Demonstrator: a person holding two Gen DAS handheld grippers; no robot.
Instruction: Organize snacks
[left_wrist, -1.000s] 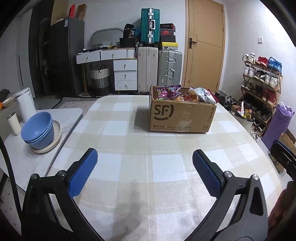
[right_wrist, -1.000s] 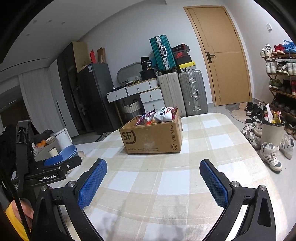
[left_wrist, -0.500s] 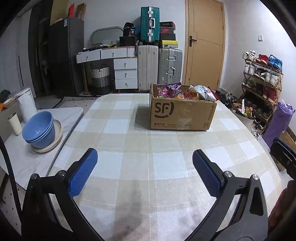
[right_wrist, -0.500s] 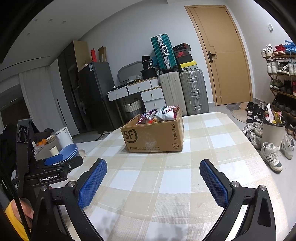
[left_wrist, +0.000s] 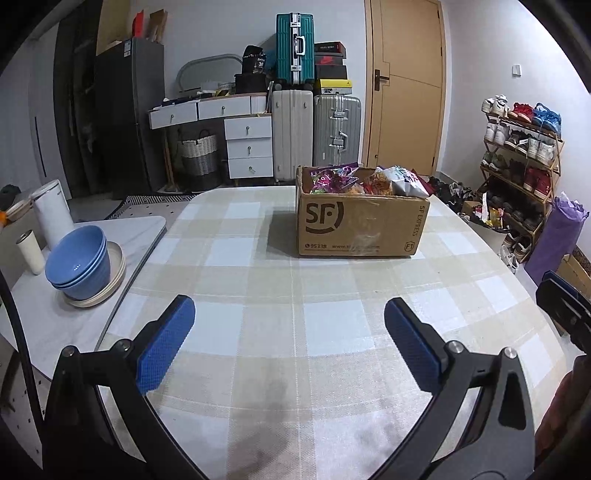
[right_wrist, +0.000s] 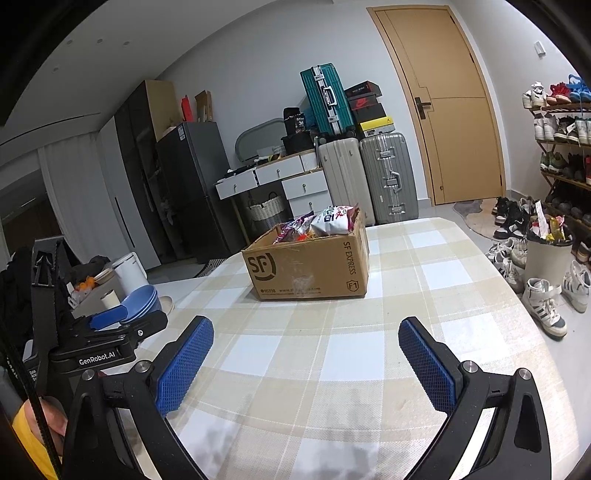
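Your left gripper (left_wrist: 290, 328) hangs over the near part of the bench (left_wrist: 332, 325) w/ its blue-padded fingers (left_wrist: 166, 343) spread wide, nothing btwn them. Your right gripper (right_wrist: 306, 350) sits the same way: fingers (right_wrist: 186, 363) wide apart, empty, above the checked cloth. The cardboard box (left_wrist: 360, 225) stands on the far half of the bench, well apart from both grippers, top open, printed side facing you. In the left wrist view it lies ahead and a bit to the right; in the right wrist view (right_wrist: 308, 269) it's ahead and slightly left, one corner turned toward you. Snack bags (left_wrist: 369, 181) fill the box and poke above its rim: purple ones toward the left, a white bag (right_wrist: 332, 221) on top toward the right. Can't read the labels. On a lower white side surface at the left there's a stack of blue bowls (left_wrist: 79, 262) on a cream plate, w/ a white kettle (left_wrist: 51, 214) and a small white cup (left_wrist: 31, 251) just beside it. In the right wrist view the left gripper's body shows at the left edge, near the bowls. Beyond the bench: suitcases (left_wrist: 314, 136), a wooden door (left_wrist: 404, 86), shoe rack (left_wrist: 521, 162) on the right.
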